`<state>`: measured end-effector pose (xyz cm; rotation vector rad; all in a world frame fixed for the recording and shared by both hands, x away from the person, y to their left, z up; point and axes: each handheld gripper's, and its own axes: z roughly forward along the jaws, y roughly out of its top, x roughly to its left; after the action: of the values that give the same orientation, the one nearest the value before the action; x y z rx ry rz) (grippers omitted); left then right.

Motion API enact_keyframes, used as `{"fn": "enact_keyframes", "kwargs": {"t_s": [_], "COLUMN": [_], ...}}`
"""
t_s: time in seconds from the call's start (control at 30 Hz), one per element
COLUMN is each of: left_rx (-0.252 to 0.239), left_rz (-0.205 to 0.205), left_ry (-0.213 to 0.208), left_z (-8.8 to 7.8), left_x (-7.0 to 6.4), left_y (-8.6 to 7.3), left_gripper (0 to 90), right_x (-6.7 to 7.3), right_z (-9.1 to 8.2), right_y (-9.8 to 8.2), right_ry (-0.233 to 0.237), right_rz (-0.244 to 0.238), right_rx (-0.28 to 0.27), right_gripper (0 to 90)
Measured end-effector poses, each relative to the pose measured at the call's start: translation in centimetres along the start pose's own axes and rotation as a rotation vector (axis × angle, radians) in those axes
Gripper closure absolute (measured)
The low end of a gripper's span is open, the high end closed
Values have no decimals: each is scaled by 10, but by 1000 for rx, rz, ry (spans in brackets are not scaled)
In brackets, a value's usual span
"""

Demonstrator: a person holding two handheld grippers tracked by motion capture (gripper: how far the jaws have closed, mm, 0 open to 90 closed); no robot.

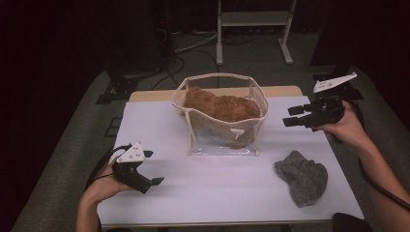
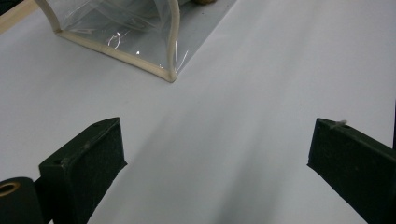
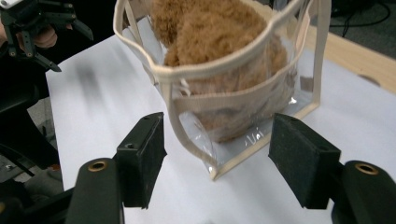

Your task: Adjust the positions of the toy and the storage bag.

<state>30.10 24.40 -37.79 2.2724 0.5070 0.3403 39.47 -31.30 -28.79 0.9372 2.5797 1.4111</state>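
Observation:
A clear plastic bag (image 1: 227,137) with cream trim stands upright at the middle back of the white table (image 1: 217,193). Inside it sits a brown fluffy toy (image 1: 222,106). A grey fluffy cloth (image 1: 302,176) lies on the table at the front right. My left gripper (image 1: 154,167) hovers low at the front left, open and empty, pointing toward the bag's corner (image 2: 170,74). My right gripper (image 1: 287,116) is held above the table's right edge, open and empty, facing the bag (image 3: 243,93) and the toy (image 3: 210,28) from a short distance.
A strip of wooden tabletop (image 1: 154,94) shows behind the white sheet. On the dark floor beyond stand a white frame (image 1: 254,19) and loose cables (image 1: 193,46). Bare white surface lies between the bag and the front edge.

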Motion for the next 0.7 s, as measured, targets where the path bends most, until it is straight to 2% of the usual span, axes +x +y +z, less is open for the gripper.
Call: {"fn": "enact_keyframes", "kwargs": {"t_s": [0.4,0.7], "left_rx": [6,3], "left_rz": [-3,6], "left_ry": [-3,-8], "left_z": [2,1], "left_x": [0,0], "left_y": [0,1], "left_gripper": [29,30], "right_x": [-11,-14], "right_z": [14,24], "right_y": [-40,-56], "right_ry": [19,31], "right_rz": [62,79], "right_rx": [11,13], "right_gripper": [340,338]}}
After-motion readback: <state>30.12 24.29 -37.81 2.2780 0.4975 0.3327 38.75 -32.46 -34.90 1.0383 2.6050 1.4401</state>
